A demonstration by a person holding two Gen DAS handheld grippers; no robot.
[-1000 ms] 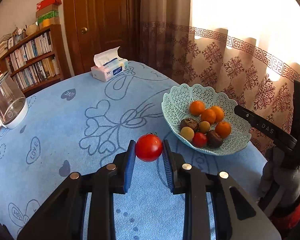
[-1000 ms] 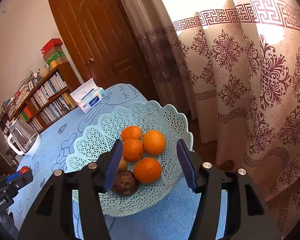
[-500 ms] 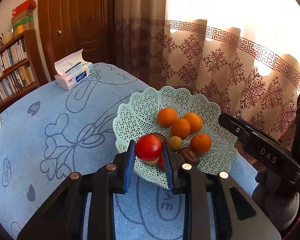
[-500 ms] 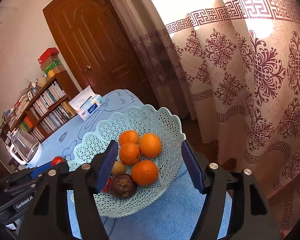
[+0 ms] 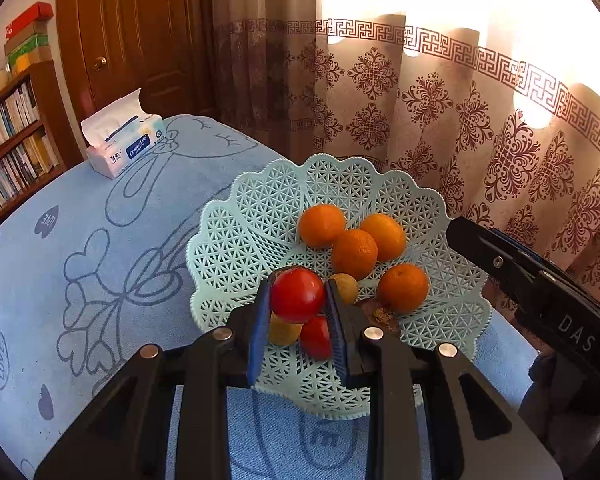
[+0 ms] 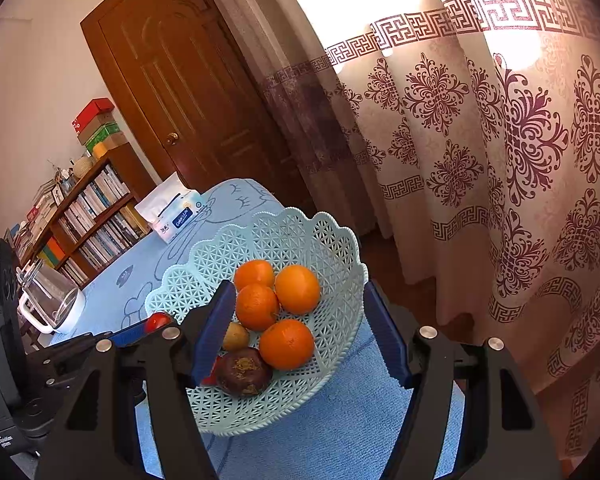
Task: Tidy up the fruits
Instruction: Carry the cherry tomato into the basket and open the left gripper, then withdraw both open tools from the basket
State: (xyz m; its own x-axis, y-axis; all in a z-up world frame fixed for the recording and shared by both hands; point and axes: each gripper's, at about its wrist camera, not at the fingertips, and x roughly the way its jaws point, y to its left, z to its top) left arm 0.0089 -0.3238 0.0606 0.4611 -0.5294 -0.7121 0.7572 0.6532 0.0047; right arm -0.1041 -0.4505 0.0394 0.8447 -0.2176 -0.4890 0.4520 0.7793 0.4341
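Note:
My left gripper is shut on a red tomato and holds it over the near side of the pale green lattice basket. The basket holds several oranges, a yellow-brown fruit, another red tomato and a dark brown fruit. My right gripper is open and empty, its fingers either side of the basket. The held tomato also shows in the right wrist view, at the left, between the left gripper's blue pads.
The basket stands on a blue patterned tablecloth near the table's edge by the curtain. A tissue box lies at the far side. A glass jug stands far left. A bookshelf and door are behind.
My left gripper has carried the tomato from over the tablecloth to over the basket's near side. My right gripper has shifted slightly and stays open around the basket.

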